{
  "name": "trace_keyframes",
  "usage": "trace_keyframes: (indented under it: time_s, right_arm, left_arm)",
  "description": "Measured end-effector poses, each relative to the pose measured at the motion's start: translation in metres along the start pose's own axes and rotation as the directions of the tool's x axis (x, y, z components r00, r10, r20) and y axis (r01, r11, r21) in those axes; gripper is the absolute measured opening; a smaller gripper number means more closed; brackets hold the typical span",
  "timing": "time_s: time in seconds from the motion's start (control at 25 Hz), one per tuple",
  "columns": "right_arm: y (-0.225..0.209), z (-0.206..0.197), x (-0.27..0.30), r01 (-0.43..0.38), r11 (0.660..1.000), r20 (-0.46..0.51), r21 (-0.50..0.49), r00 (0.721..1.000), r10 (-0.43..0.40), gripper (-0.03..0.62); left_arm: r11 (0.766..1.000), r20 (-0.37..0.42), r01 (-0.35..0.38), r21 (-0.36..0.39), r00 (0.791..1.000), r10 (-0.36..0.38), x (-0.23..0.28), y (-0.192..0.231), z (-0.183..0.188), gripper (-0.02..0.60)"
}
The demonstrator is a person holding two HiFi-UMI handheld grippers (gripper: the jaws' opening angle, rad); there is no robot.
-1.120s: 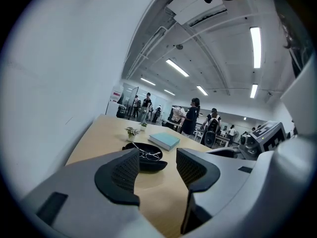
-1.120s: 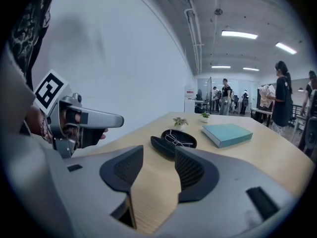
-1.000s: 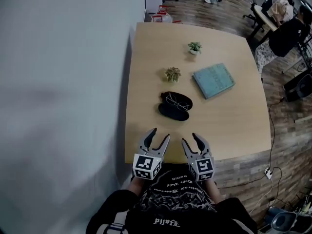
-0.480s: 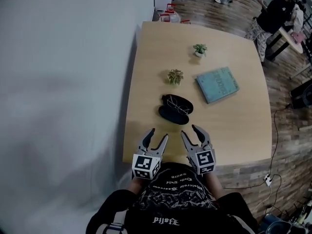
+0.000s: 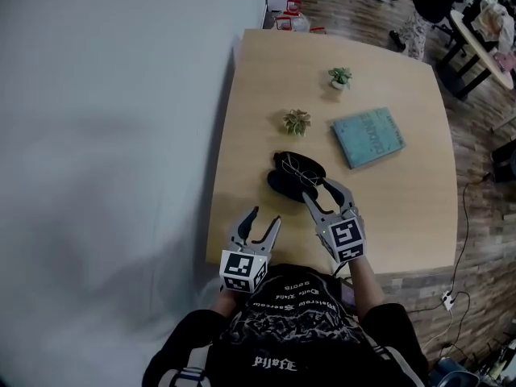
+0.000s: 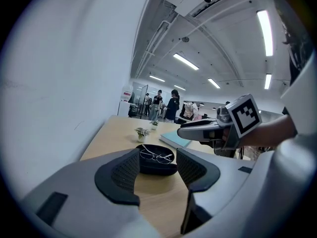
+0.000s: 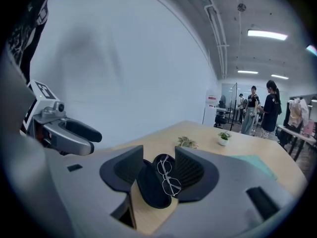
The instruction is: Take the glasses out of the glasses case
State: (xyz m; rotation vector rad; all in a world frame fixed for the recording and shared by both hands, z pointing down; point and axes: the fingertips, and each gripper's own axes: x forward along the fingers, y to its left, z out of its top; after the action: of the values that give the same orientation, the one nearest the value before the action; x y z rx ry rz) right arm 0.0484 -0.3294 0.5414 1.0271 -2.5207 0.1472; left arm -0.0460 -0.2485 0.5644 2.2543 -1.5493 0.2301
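A black glasses case point(image 5: 287, 181) lies open on the wooden table point(image 5: 387, 208), with thin wire-framed glasses point(image 5: 297, 168) resting in it. My right gripper point(image 5: 323, 190) is open and hovers just at the case's near right end; in the right gripper view the case point(image 7: 151, 185) and the glasses point(image 7: 168, 177) sit between its jaws, nothing gripped. My left gripper point(image 5: 265, 218) is open, empty, near the table's front edge, short of the case. The left gripper view has the case point(image 6: 157, 165) and glasses point(image 6: 156, 156) ahead between its jaws, and the right gripper point(image 6: 200, 129) to the right.
Behind the case stands a small potted plant point(image 5: 297, 121), and a second plant point(image 5: 340, 76) farther back. A teal book point(image 5: 368, 135) lies to the right. A white wall point(image 5: 113, 135) runs along the table's left side. People stand far off in the room.
My right gripper has moved forward from the table's front edge to the case. The left gripper has stayed where it was.
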Motion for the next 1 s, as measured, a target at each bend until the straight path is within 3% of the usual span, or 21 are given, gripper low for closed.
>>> trace_keyframes:
  time_s: [0.28, 0.56, 0.84, 1.0]
  right_arm:
    - [0.001, -0.012, 0.038, -0.092, 0.995, -0.092, -0.047, 0.992, 0.087, 0.212]
    - [0.0, -0.046, 0.083, -0.162, 0.986, -0.213, -0.038, 0.965, 0.15, 0.212]
    - [-0.005, -0.075, 0.11, -0.196, 0.979, -0.335, -0.058, 0.927, 0.166, 0.21]
    - [-0.01, -0.089, 0.118, -0.195, 0.978, -0.376, -0.075, 0.914, 0.153, 0.166]
  left_arm:
    - [0.999, 0.003, -0.02, 0.026, 1.0, 0.02, -0.004, -0.002, 0.001, 0.236]
    - [0.996, -0.02, -0.093, -0.008, 0.995, 0.093, -0.015, 0.019, -0.009, 0.237]
    - [0.989, -0.04, -0.146, -0.013, 0.989, 0.146, -0.024, 0.032, -0.01, 0.236]
    - [0.985, -0.042, -0.17, -0.024, 0.985, 0.169, -0.03, 0.039, -0.011, 0.236]
